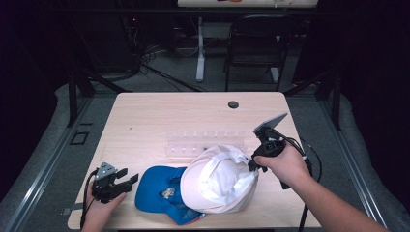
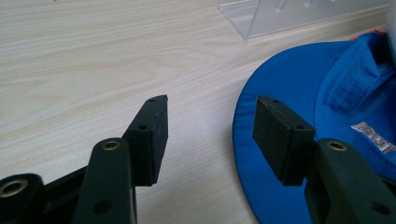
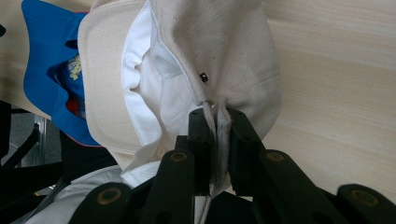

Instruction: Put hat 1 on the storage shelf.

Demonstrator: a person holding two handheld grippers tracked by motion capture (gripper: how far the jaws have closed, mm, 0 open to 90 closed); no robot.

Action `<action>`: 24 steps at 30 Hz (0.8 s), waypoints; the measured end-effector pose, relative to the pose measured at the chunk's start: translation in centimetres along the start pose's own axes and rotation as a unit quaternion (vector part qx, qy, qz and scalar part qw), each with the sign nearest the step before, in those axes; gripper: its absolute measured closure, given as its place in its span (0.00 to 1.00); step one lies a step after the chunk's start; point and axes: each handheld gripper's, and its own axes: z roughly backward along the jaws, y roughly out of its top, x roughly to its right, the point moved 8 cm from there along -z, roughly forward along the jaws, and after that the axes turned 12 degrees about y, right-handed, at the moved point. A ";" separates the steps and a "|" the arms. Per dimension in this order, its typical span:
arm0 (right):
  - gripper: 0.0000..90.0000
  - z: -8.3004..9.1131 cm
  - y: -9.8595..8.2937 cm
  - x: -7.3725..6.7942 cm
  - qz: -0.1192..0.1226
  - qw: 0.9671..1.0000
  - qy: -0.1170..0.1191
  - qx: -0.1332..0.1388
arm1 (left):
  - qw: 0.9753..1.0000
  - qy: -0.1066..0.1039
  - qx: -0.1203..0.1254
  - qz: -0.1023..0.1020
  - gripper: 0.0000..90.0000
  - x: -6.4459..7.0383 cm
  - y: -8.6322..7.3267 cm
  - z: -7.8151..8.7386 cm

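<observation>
We pinch the cream cotton cap's [image 1: 220, 179] right edge in our right gripper [image 3: 216, 122] to lift it off the blue cap [image 1: 159, 191]; our left gripper [image 2: 210, 135] waits wide open

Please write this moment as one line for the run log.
right gripper: shut on white cap edge | left gripper: open, beside blue cap brim | white cap overlaps blue cap | table

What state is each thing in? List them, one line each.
White cap: upside down, edge pinched, overlapping the blue cap.
Blue cap: upside down, flat on the table, free.
Right gripper: shut on the white cap.
Left gripper: open, by the blue cap's brim.
Clear rack: on the table, untouched.
</observation>
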 end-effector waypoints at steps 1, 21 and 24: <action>0.91 0.2 0.1 -0.3 0.003 1.000 -0.003 -0.003 | 1.000 0.000 0.000 0.000 0.51 0.0 0.0 0.0; 0.91 2.3 1.5 -5.4 -0.013 0.998 0.067 -0.010 | 1.000 -0.002 -0.001 0.000 0.51 -0.1 0.0 0.1; 0.91 2.5 1.5 -6.0 -0.023 0.994 0.102 -0.015 | 1.000 -0.002 -0.001 -0.001 0.51 -0.1 0.0 0.1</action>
